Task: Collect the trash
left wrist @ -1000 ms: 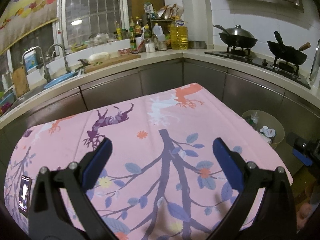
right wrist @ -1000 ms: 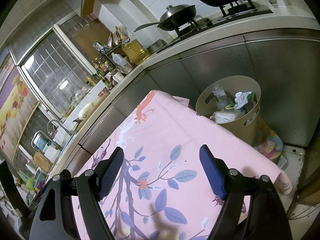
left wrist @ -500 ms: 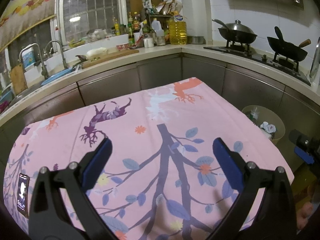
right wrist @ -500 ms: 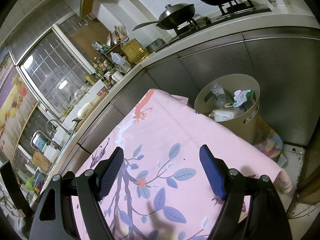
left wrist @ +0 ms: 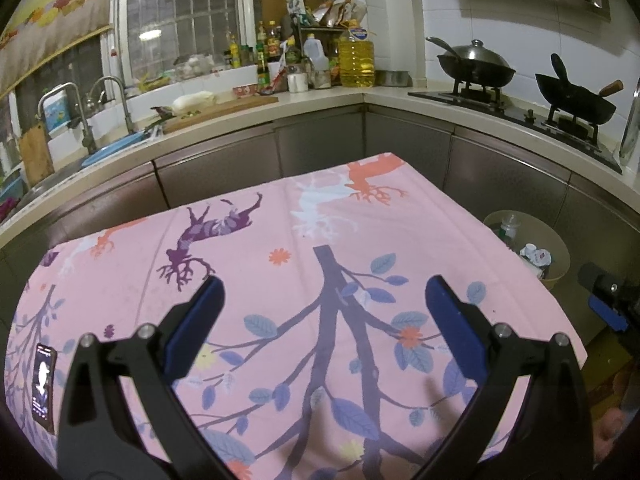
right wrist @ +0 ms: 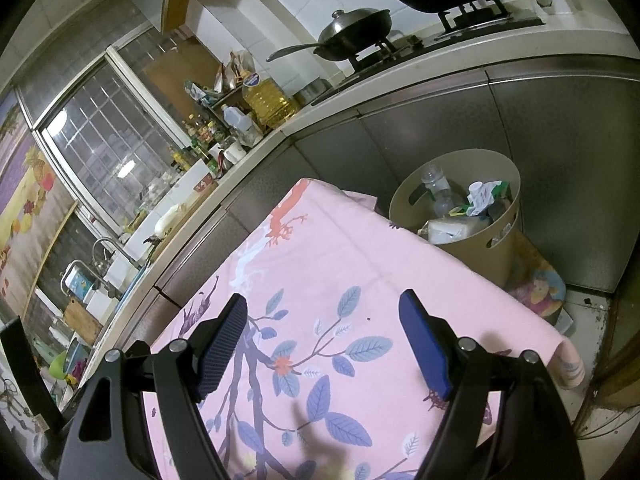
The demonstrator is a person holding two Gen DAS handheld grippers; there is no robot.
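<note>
A beige round trash bin (right wrist: pixel 496 236) stands on the floor by the table's far right corner, holding bottles, paper and wrappers; it also shows in the left wrist view (left wrist: pixel 556 248). My left gripper (left wrist: pixel 322 308) is open and empty above the pink floral tablecloth (left wrist: pixel 280 240). My right gripper (right wrist: pixel 324 320) is open and empty above the same cloth (right wrist: pixel 340 264), near its right side. Part of the right gripper shows at the right edge of the left wrist view (left wrist: pixel 608 304). No loose trash shows on the cloth.
A phone (left wrist: pixel 43 384) lies at the table's left edge. Steel cabinets and a counter (left wrist: pixel 320 100) wrap around behind, with a sink (left wrist: pixel 100 136), bottles, and two woks (left wrist: pixel 476 68) on the stove. A floor mat (right wrist: pixel 536 288) lies by the bin.
The left wrist view has risen and tilted slightly, so the table sits lower in it. The right gripper has barely shifted. Both stay open and empty.
</note>
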